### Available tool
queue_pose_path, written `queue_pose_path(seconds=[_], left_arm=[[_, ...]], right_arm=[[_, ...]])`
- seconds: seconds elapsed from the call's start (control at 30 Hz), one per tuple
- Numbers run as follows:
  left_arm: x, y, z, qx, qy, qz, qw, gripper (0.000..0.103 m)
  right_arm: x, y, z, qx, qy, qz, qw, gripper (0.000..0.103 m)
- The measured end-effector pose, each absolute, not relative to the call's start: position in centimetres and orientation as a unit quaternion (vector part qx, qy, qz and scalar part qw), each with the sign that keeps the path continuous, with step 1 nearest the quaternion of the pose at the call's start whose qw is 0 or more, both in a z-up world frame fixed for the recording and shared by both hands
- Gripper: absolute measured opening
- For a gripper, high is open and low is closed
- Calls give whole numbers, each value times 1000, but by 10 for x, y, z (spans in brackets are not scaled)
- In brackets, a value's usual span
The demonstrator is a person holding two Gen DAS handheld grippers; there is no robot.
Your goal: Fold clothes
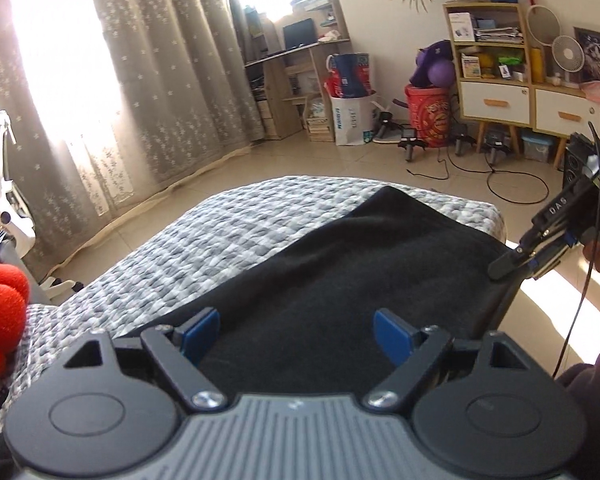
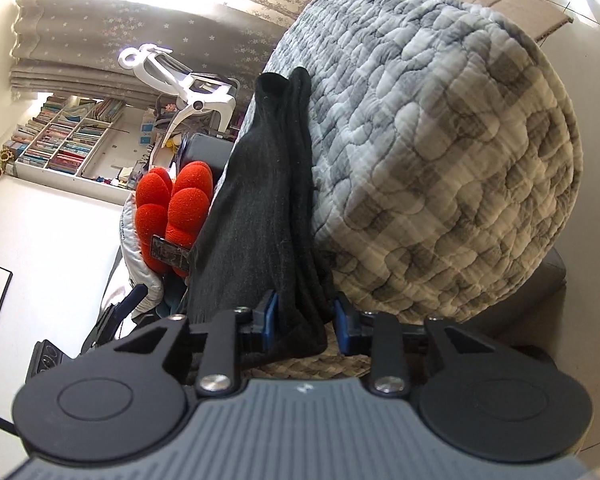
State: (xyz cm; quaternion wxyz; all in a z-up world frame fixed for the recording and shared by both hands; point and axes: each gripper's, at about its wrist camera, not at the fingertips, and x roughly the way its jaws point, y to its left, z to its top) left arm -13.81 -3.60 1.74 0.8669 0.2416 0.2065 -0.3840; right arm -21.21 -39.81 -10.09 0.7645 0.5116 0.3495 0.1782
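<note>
A black garment (image 1: 352,264) lies folded on a grey-and-white checked quilt (image 1: 204,240) over a raised surface. My left gripper (image 1: 296,334) is open just above the garment's near edge, blue pads (image 1: 198,334) wide apart. My right gripper (image 1: 508,266) shows at the garment's right edge in the left wrist view. In the right wrist view, rolled sideways, the right gripper (image 2: 306,326) has its blue pads on either side of the garment's edge (image 2: 288,240), with a gap still showing on the quilt (image 2: 440,160) side.
A red plush toy (image 1: 0,312) sits at the quilt's left end, also in the right wrist view (image 2: 176,208). A white office chair (image 1: 0,184) stands left. Curtains (image 1: 160,80), a desk (image 1: 296,76), shelves (image 1: 496,68) and floor cables (image 1: 512,184) lie beyond.
</note>
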Motion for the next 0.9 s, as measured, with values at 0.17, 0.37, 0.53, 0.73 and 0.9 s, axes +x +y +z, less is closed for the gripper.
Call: queue_pose_path(seconds=[0.17, 0.37, 0.53, 0.73, 0.9], left_arm=[[-148, -68, 20, 247, 203, -439, 840, 85], [-161, -103, 26, 231, 203, -504, 808, 85], [-165, -126, 22, 237, 213, -513, 797, 74], [-146, -141, 10, 232, 251, -463, 817, 38], [-139, -146, 10, 228, 270, -455, 817, 17]], right_arm=[[-218, -400, -70, 502, 320, 192, 780, 23], [-203, -386, -32, 469, 300, 217, 802, 22], [-182, -369, -14, 442, 297, 242, 811, 22], [-166, -359, -4, 420, 302, 255, 817, 22], [-162, -373, -16, 457, 299, 228, 806, 36]])
